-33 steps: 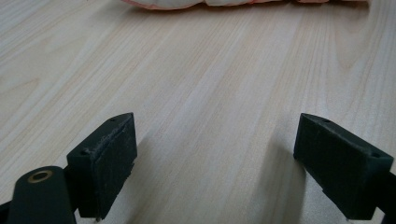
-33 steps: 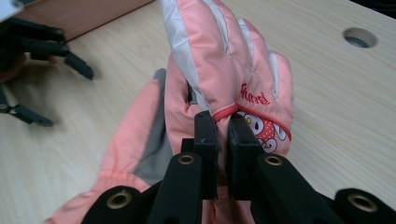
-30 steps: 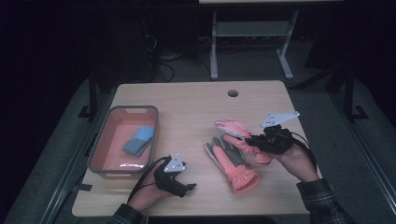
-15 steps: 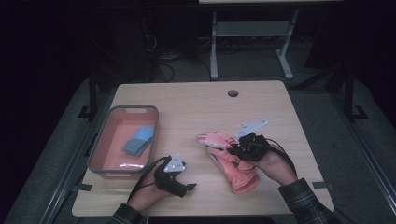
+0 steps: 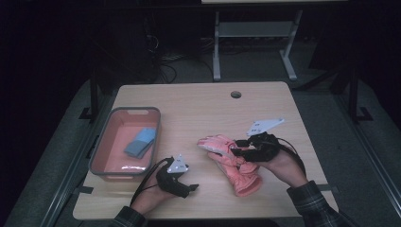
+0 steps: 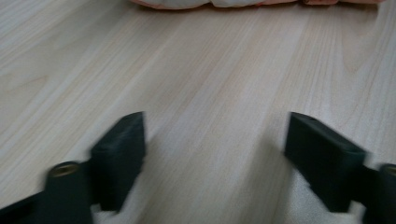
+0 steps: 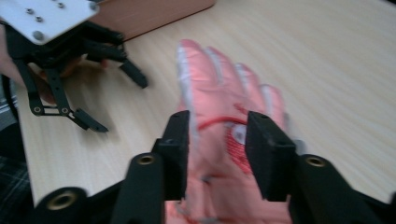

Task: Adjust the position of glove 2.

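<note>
Pink glove point(image 5: 230, 158) lies flat on the table point(image 5: 198, 106), right of centre, apparently stacked on a second glove of the same colour. Long axis runs diagonally: fingers toward the tray side and away from the person, cuff toward the near right edge.

Right gripper point(image 5: 236, 147) sits directly over the glove's back, pointing along that axis toward the fingertips. In the right gripper view the glove point(image 7: 224, 140) lies between the black pads point(image 7: 180, 140), which straddle the palm area with a gap on each side. The jaws have just been opening; I read this as released, nothing pinched. The frame is motion-blurred, so light contact on the fabric can't be ruled out.

Left gripper point(image 5: 191, 187) rests on the table near the front edge, between tray and glove, jaws wide with only bare wood between them, though they've just been closing slightly. In its own view the glove's edge point(image 6: 252, 3) is straight ahead, well apart. So the right hand is clearly nearer; the left would have to go forward, and rightward across the table as seen from above.

Materials: the glove is padded and quilted, soft fabric with white trim and a red mark on the back. It'll deform and bunch. The table is smooth pale wood laminate. The tray point(image 5: 97, 153) is a rigid salmon bin with a grey rim, holding a folded blue cloth point(image 5: 140, 141).
</note>
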`<action>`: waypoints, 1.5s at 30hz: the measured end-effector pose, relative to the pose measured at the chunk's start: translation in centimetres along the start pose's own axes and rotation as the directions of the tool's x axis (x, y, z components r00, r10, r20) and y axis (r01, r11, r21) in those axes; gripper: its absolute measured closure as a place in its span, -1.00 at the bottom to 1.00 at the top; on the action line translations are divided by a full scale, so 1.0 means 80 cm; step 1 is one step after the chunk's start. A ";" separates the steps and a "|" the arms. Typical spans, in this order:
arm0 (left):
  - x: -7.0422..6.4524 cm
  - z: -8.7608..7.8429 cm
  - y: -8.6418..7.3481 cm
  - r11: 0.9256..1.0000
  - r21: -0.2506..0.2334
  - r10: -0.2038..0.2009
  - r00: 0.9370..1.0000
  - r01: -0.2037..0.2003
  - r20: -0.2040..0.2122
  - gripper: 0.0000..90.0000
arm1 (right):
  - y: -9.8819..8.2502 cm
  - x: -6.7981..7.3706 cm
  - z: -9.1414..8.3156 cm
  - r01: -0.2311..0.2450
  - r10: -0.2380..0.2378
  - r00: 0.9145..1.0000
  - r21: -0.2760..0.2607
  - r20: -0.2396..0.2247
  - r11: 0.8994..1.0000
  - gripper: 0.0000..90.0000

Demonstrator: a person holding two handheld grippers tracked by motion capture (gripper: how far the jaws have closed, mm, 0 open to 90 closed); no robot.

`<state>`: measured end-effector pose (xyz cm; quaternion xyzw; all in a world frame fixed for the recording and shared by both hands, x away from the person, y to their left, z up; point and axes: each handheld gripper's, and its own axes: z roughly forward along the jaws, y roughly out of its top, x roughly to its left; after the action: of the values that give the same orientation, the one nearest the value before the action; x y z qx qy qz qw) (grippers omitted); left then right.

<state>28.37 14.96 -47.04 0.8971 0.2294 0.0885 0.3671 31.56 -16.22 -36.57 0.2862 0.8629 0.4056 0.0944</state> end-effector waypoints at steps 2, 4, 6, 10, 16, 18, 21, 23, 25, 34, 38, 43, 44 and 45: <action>0.000 -0.004 0.003 1.000 -0.005 0.004 1.000 -0.004 -0.005 -0.12 | -0.006 -0.012 -0.012 -0.017 0.018 0.999 -0.013 0.030 1.000 0.72; -0.001 -0.010 0.008 1.000 -0.022 0.001 1.000 -0.001 0.001 0.17 | -0.015 -0.024 -0.021 -0.036 0.037 0.998 -0.021 0.057 0.999 0.90; -0.005 -0.015 0.015 0.999 -0.044 0.001 1.000 -0.001 0.012 0.50 | -0.026 -0.037 -0.029 -0.050 0.051 0.995 -0.017 0.091 0.999 1.00; -0.012 -0.016 0.030 0.998 -0.067 0.011 0.999 -0.008 0.042 0.99 | -0.057 -0.059 -0.037 -0.087 0.087 0.991 -0.008 0.105 0.996 1.00; -0.020 -0.005 0.055 0.997 -0.074 0.008 0.998 -0.003 0.055 0.99 | -0.101 -0.087 -0.028 -0.127 0.126 0.989 0.004 0.071 0.992 1.00; -0.019 -0.002 0.063 0.997 -0.071 0.018 0.999 -0.015 0.049 0.99 | -0.113 -0.098 -0.019 -0.131 0.130 0.990 0.008 0.052 0.991 1.00; -0.021 0.004 0.077 0.997 -0.081 0.023 0.998 -0.018 0.055 0.99 | -0.123 -0.110 -0.009 -0.145 0.143 0.989 0.034 0.043 0.989 0.99; -0.024 0.009 0.085 0.996 -0.080 0.038 0.998 -0.034 0.057 0.99 | -0.128 -0.113 -0.004 -0.157 0.155 0.987 0.050 0.032 0.986 0.99; -0.028 0.015 0.093 0.995 -0.085 0.051 0.997 -0.045 0.064 0.99 | -0.130 -0.114 0.001 -0.142 0.141 0.990 0.062 0.023 0.988 0.97; -0.048 0.043 0.123 0.993 -0.088 0.084 0.990 -0.075 0.110 0.99 | -0.126 -0.104 0.022 -0.097 0.101 0.994 0.087 -0.040 0.991 1.00; -0.052 0.056 0.128 0.994 -0.084 0.084 0.990 -0.074 0.115 0.99 | -0.123 -0.101 0.025 -0.078 0.084 0.994 0.081 -0.071 0.994 1.00; -0.049 0.055 0.129 0.994 -0.085 0.081 0.991 -0.072 0.106 0.99 | -0.119 -0.095 0.017 -0.067 0.071 0.991 0.043 -0.109 0.997 1.00; -0.048 0.054 0.129 0.994 -0.085 0.083 0.991 -0.074 0.103 0.99 | -0.118 -0.093 0.015 -0.070 0.074 0.990 0.038 -0.120 0.997 1.00; -0.047 0.053 0.128 0.994 -0.091 0.074 0.992 -0.064 0.101 0.99 | -0.117 -0.092 0.014 -0.068 0.072 0.988 0.032 -0.135 0.997 1.00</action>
<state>29.99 4.09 -42.87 0.8908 0.1747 0.0645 0.4144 34.11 -24.43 -44.85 0.2893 0.8622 0.4154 0.0173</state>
